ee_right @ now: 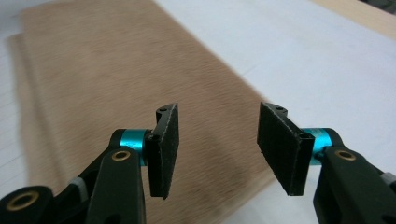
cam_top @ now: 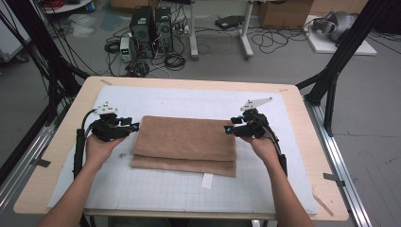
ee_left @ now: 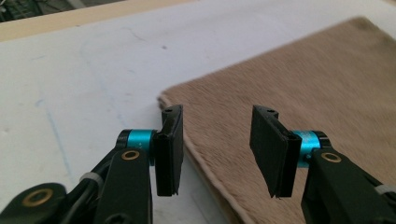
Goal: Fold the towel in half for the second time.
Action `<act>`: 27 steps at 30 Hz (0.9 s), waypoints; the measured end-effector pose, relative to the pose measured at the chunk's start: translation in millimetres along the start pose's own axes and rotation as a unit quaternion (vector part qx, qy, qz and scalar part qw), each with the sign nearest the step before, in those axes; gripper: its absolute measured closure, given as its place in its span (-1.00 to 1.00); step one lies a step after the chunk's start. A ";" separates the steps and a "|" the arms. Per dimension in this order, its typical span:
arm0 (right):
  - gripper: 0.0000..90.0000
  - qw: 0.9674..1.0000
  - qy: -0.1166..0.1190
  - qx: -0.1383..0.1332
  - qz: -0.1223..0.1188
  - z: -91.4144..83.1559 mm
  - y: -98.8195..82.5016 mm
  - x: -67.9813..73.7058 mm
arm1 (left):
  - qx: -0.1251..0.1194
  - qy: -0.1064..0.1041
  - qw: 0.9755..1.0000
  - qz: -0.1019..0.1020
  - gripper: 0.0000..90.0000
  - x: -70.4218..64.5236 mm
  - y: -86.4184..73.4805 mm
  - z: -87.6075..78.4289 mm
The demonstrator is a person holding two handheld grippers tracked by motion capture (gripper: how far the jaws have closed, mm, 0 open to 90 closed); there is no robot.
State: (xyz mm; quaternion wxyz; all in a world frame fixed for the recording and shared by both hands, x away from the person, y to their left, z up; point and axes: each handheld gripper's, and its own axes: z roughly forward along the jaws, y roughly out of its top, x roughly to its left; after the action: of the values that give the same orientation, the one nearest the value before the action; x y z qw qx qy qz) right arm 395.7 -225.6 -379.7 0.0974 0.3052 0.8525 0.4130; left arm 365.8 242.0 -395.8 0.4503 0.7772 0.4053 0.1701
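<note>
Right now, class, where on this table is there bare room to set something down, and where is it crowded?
Bare mat runs along the near edge in front of the towel, apart from a small white tag. Another free strip lies beyond the towel, toward the far edge. The towel's two ends are crowded by the left gripper and right gripper.

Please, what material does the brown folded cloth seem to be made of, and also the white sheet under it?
The brown folded cloth looks like a soft pile fabric, perhaps terry or fleece: both gripper views show short, matte, brushed fibres. The exact fibre cannot be told. The white sheet looks like a thin, smooth mat, paper or plastic, with a faint printed grid; it lies flat on a light wooden table.
</note>
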 end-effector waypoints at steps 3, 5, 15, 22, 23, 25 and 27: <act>0.03 1.000 0.014 0.000 -0.008 -4.4 -11.1 12.4 | 0.017 -0.016 0.999 0.027 0.15 -11.5 -4.9 0.4; 0.03 1.000 0.021 -0.003 -0.011 -6.5 -21.1 20.4 | 0.014 -0.028 0.999 0.040 0.14 -20.1 -11.5 -2.0; 0.07 0.999 0.025 0.033 -0.018 9.6 -51.9 37.0 | 0.057 -0.035 0.996 0.057 0.14 -33.2 -37.3 0.0; 0.22 0.998 0.027 0.049 -0.023 15.0 -60.0 45.6 | 0.072 -0.036 0.995 0.066 0.47 -36.5 -47.3 8.4; 0.27 0.998 0.027 0.046 -0.023 16.9 -62.3 45.7 | 0.074 -0.038 0.994 0.067 0.53 -36.7 -46.9 8.7; 0.53 0.998 0.026 0.042 -0.029 17.4 -63.0 45.5 | 0.073 -0.038 0.994 0.067 0.70 -37.5 -46.2 9.2; 0.76 0.998 0.031 0.040 -0.035 17.4 -61.8 43.6 | 0.071 -0.033 0.994 0.076 0.85 -39.2 -45.2 9.0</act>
State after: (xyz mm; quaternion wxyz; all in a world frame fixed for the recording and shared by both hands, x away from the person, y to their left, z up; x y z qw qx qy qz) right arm 341.2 -217.4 -434.3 0.0734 0.2662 0.8810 0.3841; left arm 325.9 218.3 -434.6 0.3925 0.8411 0.3411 0.1489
